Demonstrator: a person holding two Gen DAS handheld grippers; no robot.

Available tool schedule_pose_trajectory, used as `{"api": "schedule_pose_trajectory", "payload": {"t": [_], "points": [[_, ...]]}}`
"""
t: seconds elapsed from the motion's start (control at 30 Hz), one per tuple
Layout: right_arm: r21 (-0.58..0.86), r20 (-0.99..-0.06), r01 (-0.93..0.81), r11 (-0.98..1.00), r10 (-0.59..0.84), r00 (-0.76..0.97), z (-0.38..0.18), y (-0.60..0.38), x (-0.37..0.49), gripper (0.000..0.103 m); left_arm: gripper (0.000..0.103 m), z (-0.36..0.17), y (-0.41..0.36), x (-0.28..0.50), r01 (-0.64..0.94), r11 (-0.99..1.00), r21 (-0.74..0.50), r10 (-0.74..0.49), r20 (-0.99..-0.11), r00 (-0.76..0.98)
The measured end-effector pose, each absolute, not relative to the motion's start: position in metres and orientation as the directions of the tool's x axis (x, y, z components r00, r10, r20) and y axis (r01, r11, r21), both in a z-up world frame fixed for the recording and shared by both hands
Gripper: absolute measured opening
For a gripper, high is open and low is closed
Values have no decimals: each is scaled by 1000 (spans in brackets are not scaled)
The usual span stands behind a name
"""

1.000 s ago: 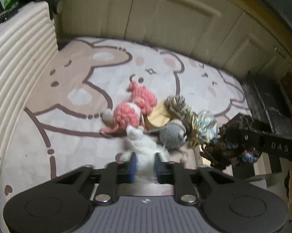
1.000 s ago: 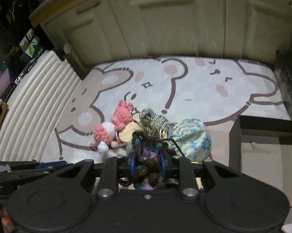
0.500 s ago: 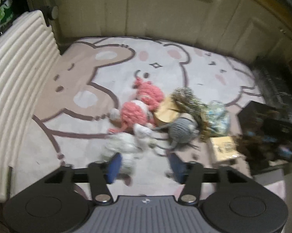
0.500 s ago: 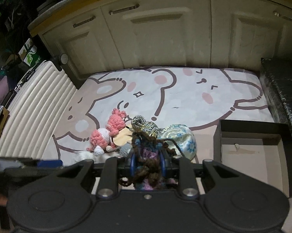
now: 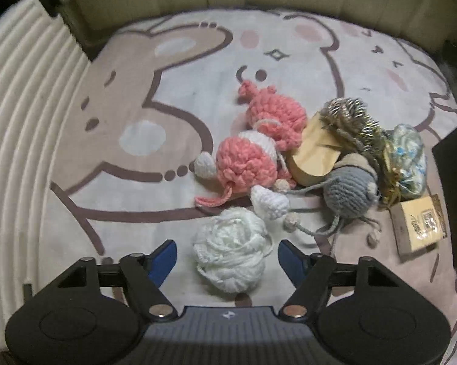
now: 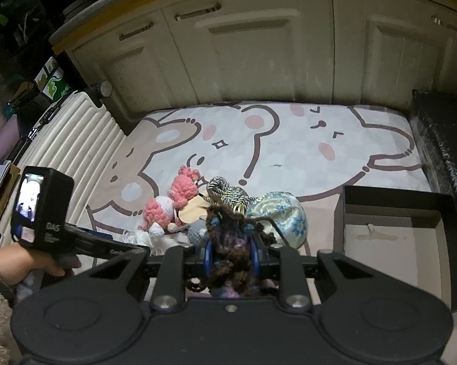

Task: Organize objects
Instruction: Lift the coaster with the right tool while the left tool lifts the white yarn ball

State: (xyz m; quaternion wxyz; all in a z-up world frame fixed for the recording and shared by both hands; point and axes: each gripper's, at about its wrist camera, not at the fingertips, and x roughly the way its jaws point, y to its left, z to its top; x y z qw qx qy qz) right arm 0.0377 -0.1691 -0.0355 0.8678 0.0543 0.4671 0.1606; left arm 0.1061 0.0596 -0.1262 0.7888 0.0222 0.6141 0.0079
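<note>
My left gripper [image 5: 227, 258] is open, its blue fingers either side of a white yarn ball [image 5: 231, 251] that lies on the cartoon mat. Beyond it lie a pink crochet toy [image 5: 252, 152], a grey crochet mouse [image 5: 348, 190], a tan card [image 5: 315, 152], a striped yarn bundle [image 5: 350, 118], a blue floral pouch [image 5: 409, 161] and a small tan box [image 5: 418, 226]. My right gripper [image 6: 231, 255] is shut on a dark brown and purple yarn bundle [image 6: 231, 243], held above the pile, left of an open black box [image 6: 392, 237].
A white ribbed suitcase [image 5: 18, 127] lies along the left of the mat. Cream cabinet doors [image 6: 259, 54] stand behind. A black textured case [image 6: 444, 152] lies at the right. The left gripper and hand show in the right wrist view [image 6: 43, 228].
My left gripper opened and let go of the white yarn ball, which now rests on the mat. My right gripper rose and pulled back with the dark yarn; the black box came into view.
</note>
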Motion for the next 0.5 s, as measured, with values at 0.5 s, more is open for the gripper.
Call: {"api": "schedule_pose_trajectory", "payload": {"t": [0.5], "points": [[265, -794, -230, 936, 348, 499, -44, -166, 51, 25, 44, -145, 67, 112, -15, 999, 30, 32, -978, 207]]}}
